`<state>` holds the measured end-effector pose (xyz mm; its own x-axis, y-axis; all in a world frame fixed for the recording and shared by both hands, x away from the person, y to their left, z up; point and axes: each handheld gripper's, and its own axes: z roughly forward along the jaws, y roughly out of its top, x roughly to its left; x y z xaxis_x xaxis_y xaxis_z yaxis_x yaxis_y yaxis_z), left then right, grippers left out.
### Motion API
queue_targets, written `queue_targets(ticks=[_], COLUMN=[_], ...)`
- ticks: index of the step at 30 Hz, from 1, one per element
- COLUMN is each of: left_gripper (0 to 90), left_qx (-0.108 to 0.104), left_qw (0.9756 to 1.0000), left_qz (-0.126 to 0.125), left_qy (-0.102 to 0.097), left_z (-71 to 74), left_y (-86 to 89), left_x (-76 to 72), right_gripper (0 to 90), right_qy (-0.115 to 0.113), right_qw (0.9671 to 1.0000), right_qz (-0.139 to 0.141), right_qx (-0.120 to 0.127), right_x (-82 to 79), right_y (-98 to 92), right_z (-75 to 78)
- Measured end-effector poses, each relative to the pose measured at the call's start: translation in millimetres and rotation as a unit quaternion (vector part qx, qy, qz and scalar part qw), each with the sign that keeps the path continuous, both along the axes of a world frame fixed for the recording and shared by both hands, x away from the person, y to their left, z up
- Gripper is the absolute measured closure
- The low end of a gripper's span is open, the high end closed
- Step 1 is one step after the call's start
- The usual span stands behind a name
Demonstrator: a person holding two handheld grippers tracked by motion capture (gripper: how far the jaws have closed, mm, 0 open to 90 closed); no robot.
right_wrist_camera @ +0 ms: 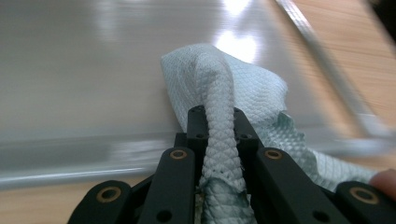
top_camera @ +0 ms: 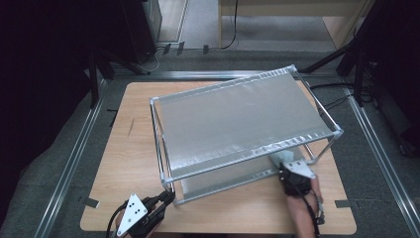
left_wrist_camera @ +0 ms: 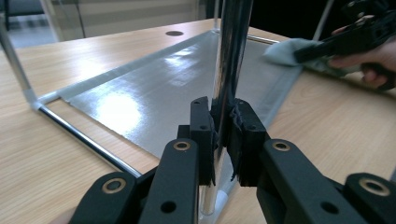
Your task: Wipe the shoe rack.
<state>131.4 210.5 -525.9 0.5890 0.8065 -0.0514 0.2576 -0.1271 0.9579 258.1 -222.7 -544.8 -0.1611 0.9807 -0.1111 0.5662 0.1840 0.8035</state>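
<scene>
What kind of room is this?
Probably a lab or workshop set up for recording: a light wooden table stands inside a metal floor frame, with black stands and cables around it, in dim surroundings.

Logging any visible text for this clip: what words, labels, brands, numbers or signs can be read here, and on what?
None can be read.
Rack: plain silver shelves, no label.
Cloth: woven pattern, no print.
Left gripper, shut on the rack's post: black dots on its grey plate, no characters.
Right gripper, shut on the cloth: no markings.
Table: bare wood grain.
</scene>
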Motion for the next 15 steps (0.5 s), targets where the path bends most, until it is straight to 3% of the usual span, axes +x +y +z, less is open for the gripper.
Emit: queue_targets(ticks=[3,5,10,15], left_gripper=[81.7,81.6,81.6,81.5], left_qx=[-0.002,-0.003,-0.006,-0.008], left_qw=[1.0000,1.0000,1.0000,0.9999], left_qz=[-0.002,-0.004,-0.004,-0.007], left_qy=[0.003,0.005,0.006,0.007], left_z=[0.1,0.2,0.0,0.0], left_y=[3.3,3.6,3.6,3.2], left_x=[1.4,1.8,1.5,-0.6], right_gripper=[82.6,82.6,83.3,83.4], right_qy=[0.000,0.001,-0.008,0.001], right_qw=[0.9990,0.9980,0.9978,0.9978], right_qz=[-0.035,-0.039,-0.040,-0.020], right_qx=[0.028,0.050,0.052,0.063], right_x=[6.1,6.8,3.9,2.8], right_y=[-29.1,-39.7,-34.9,-30.3], right_z=[0.8,0.5,-2.7,-1.9])
